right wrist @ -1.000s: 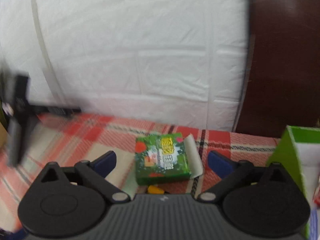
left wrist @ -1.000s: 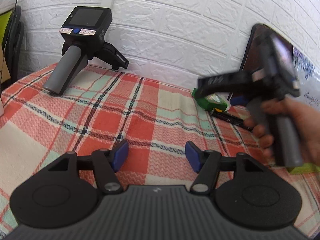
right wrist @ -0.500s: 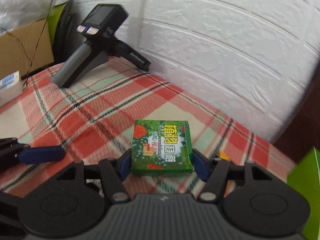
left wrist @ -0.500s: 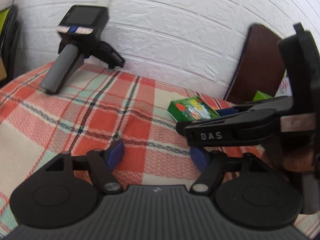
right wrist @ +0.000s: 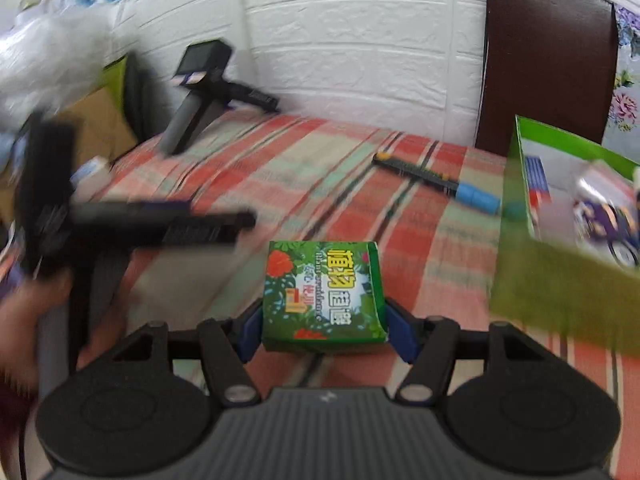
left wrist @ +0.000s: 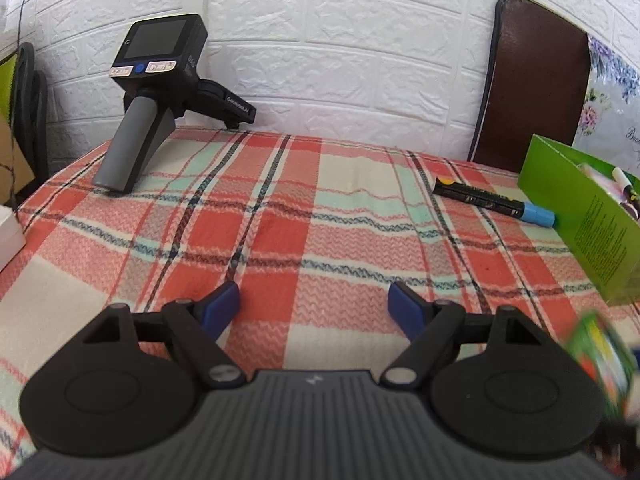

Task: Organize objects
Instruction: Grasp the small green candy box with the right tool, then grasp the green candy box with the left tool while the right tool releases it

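Observation:
My right gripper (right wrist: 323,330) is shut on a small green box (right wrist: 323,294) with a flower print and holds it above the plaid cloth; the box shows blurred at the lower right of the left wrist view (left wrist: 600,364). My left gripper (left wrist: 314,306) is open and empty above the cloth; it appears blurred at the left of the right wrist view (right wrist: 160,222). A black marker with a blue cap (left wrist: 494,200) lies beside an open green container (left wrist: 584,220) at the right, which also shows in the right wrist view (right wrist: 560,280).
A spare black handheld gripper (left wrist: 156,92) stands at the back left against the white brick wall. A dark brown chair back (left wrist: 532,80) rises behind the table at the right. A white box edge (left wrist: 8,236) sits at the far left.
My right gripper closed on the green box, lifted it off the cloth and swung right toward the green container. The left gripper stayed open and shifted slightly.

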### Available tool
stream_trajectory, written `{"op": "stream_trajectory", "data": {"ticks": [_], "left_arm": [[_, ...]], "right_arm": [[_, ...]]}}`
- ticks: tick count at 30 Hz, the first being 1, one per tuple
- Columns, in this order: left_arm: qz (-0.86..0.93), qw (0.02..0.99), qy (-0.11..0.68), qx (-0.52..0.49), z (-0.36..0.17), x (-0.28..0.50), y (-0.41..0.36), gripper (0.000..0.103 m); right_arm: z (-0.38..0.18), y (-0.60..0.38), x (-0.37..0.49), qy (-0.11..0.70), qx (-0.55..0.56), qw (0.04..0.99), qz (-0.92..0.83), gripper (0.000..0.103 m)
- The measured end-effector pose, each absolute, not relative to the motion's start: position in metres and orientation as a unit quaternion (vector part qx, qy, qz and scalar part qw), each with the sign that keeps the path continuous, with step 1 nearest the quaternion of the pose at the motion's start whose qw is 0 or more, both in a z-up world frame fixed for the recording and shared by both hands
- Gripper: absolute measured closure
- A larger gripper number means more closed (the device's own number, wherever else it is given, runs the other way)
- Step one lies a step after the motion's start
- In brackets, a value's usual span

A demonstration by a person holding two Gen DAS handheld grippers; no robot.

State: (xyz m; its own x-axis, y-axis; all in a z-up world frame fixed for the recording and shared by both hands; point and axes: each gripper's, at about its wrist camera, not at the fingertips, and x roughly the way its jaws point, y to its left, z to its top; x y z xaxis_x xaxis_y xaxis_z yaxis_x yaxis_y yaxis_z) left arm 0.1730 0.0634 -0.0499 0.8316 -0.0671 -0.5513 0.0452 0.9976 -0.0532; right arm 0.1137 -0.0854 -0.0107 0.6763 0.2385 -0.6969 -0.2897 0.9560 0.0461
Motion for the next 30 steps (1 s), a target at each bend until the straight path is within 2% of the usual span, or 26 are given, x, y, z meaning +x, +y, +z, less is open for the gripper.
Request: {"op": "stream_trajectory", "data": {"ticks": [4, 5, 6, 8, 10, 16, 23, 24, 25, 28, 30], "left_arm": [[-0.014, 0.952, 0.303, -0.046, -0.050, 0.147, 0.064, 0.020], [-0.009, 0.953, 0.299, -0.040, -0.050, 0.137, 0.062, 0.020], [-0.003, 0.954, 0.298, -0.029, -0.049, 0.128, 0.058, 0.020], [-0.002, 0.954, 0.298, -0.017, -0.047, 0.110, 0.057, 0.020], [-0.009, 0.952, 0.305, -0.019, -0.045, 0.095, 0.056, 0.020], [-0.093, 0.928, 0.345, -0.102, -0.031, 0.072, 0.060, 0.020], [-0.211, 0.856, 0.422, -0.209, -0.031, 0.094, 0.032, 0.022], [-0.227, 0.840, 0.444, -0.213, -0.039, 0.098, 0.021, 0.030], [-0.241, 0.838, 0.445, -0.205, -0.043, 0.098, 0.010, 0.033], [-0.237, 0.859, 0.434, -0.130, -0.036, 0.094, -0.022, 0.039], [-0.249, 0.857, 0.431, -0.137, -0.026, 0.100, -0.030, 0.044]], "right_arm": [[-0.016, -0.093, 0.054, 0.349, -0.062, 0.925, 0.135, 0.038], [-0.016, -0.095, 0.043, 0.344, -0.064, 0.927, 0.134, 0.034], [-0.017, -0.098, 0.035, 0.341, -0.065, 0.928, 0.133, 0.026], [-0.020, -0.103, 0.023, 0.333, -0.066, 0.931, 0.133, 0.024], [-0.021, -0.108, 0.019, 0.331, -0.063, 0.933, 0.128, 0.015], [-0.019, -0.108, 0.023, 0.326, -0.078, 0.932, 0.137, 0.015], [-0.025, -0.101, 0.040, 0.331, -0.069, 0.929, 0.153, 0.016], [-0.025, -0.101, 0.042, 0.328, -0.065, 0.929, 0.158, 0.024], [-0.025, -0.101, 0.042, 0.324, -0.064, 0.930, 0.163, 0.038], [-0.022, -0.101, 0.036, 0.300, -0.079, 0.940, 0.144, 0.039], [-0.018, -0.111, 0.032, 0.278, -0.070, 0.950, 0.126, 0.039]]}}
